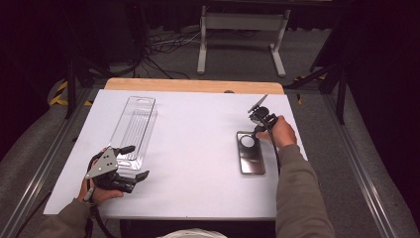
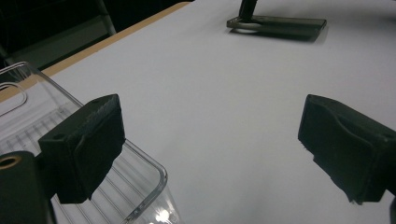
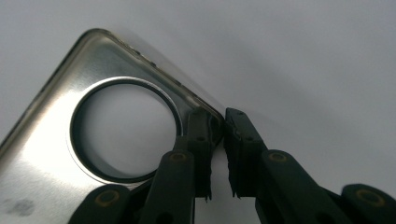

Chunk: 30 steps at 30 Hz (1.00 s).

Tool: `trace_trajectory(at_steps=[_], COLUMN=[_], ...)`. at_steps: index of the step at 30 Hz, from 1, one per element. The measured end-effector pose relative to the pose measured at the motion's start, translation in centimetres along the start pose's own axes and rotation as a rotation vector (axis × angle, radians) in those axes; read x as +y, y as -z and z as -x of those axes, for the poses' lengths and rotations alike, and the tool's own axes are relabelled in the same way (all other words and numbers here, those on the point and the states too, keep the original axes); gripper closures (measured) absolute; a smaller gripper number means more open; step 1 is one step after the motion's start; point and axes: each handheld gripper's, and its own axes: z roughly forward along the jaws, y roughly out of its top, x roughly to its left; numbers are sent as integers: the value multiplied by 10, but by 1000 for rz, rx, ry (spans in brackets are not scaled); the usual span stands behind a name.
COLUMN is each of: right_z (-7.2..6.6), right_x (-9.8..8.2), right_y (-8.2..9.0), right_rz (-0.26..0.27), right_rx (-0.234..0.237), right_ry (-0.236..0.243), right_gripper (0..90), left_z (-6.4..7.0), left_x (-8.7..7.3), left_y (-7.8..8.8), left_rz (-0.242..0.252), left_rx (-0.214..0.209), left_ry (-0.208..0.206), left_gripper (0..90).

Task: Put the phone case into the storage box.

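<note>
Phone case [image 1: 250,153], clear with a round ring near its far end, lies flat on the white table [image 1: 198,129] and serves as the landmark here. In the high view the right gripper [image 1: 256,130] comes down onto the case's far right corner, held by the person's right hand [image 1: 281,132], while the left gripper [image 1: 132,162] sits well away to the case's left, its jaws spread apart at the near end of a clear plastic blister tray [image 1: 132,126]. In the left gripper view the two black jaws stand wide with nothing between them; the tray's corner [image 2: 140,186] lies under the left jaw, and the case [image 2: 280,24] shows far off across the table. In the right gripper view the jaws are nearly together, pinching the edge of the case [image 3: 51,116] at its corner, just beside the ring [image 3: 123,130].
</note>
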Motion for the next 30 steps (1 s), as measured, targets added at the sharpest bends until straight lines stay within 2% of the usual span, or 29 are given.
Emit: trace_trajectory(at_steps=[8,13,18,19,23,27,28,29,30], right_z=[-1,1,2,4,6,7,7,4,4], right_x=[1,-2,-6,-9,-13,-19,-19,-24,-24], right_y=[0,0,2,6,14,26,26,35,35], right_rz=[-7,20,55,94,134,192,192,251,251], right_rx=[-14,4,7,26,2,1,1,-2,-2], right_ry=[12,-48,-85,-104,-117,-132,-132,-134,-134], right_gripper=[826,836,843,843,844,844,844,845,845], left_z=[1,1,2,3,3,3,3,3,3], left_x=[0,1,2,2,2,2,2,3,3], left_y=[0,1,1,1,0,1,1,1,1], left_rz=[6,2,3,7,5,6,7,6,6], left_rx=[5,0,6,8,9,11,9,10,10], left_ry=[4,3,-4,0,-5,-3,-2,-3,-3], left_gripper=[82,84,84,85,85,85,85,85,85])
